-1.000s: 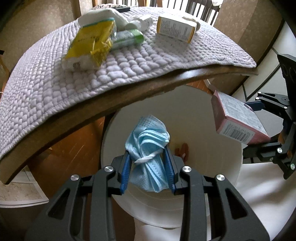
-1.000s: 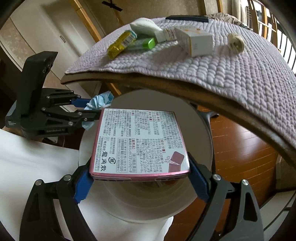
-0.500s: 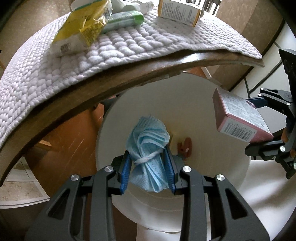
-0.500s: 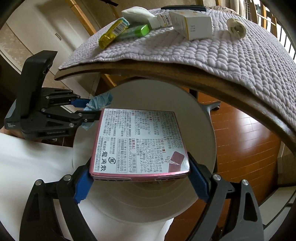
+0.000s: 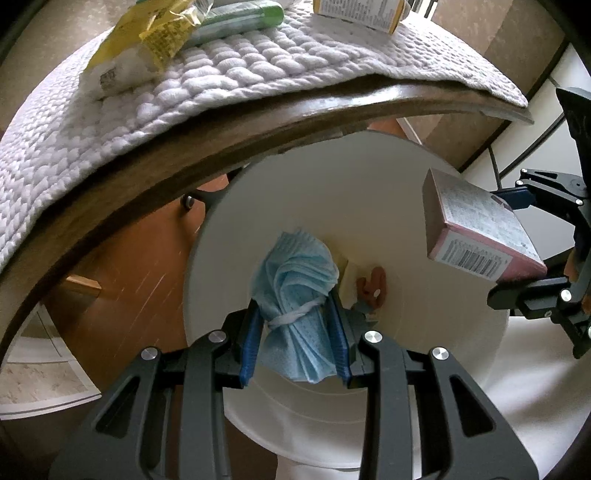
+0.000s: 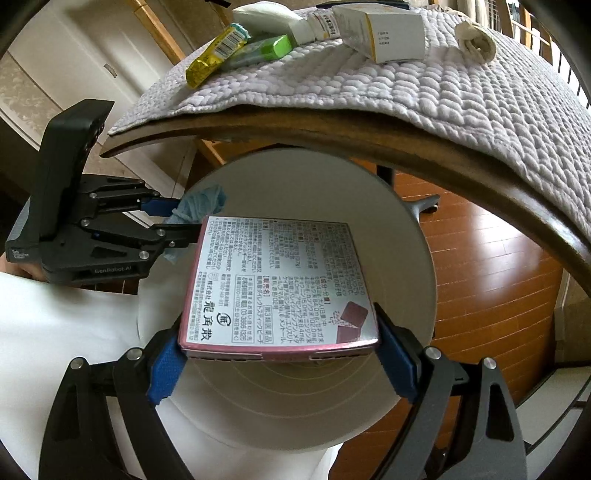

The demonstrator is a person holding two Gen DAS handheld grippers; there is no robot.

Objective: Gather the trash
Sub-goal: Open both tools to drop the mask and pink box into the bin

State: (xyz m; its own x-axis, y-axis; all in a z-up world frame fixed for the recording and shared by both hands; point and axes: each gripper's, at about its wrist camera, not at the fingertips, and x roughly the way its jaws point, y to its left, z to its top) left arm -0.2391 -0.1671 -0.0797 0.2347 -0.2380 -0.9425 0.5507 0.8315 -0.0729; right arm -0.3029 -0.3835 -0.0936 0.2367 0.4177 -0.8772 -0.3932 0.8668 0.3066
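Clearly the collecting is partway through. From the left wrist view, the left gripper (image 5: 295, 325) has its jaws pinched on a crumpled blue face mask (image 5: 295, 284), held right above the open mouth of the white trash bin (image 5: 424, 369). Down at the bin's bottom lie a few scraps, one pinkish and one pale, too small to name, so some trash seems to be in already. Off to the side, the right gripper (image 5: 524, 243) carries a pink medicine box (image 5: 476, 232) over the bin's rim.

From the right wrist view, the right gripper (image 6: 273, 354) has its jaws spread wide yet clamped on the two sides of the pink medicine box (image 6: 277, 280), which hangs over the bin (image 6: 406, 221); neither item is released yet. On the quilted mat (image 6: 443, 96) covering the table, a yellow wrapper (image 6: 214, 55), a green tube (image 6: 266, 50), a white bottle (image 6: 314, 27), a white carton (image 6: 384, 33) and a wadded tissue (image 6: 474, 40) are left to collect.
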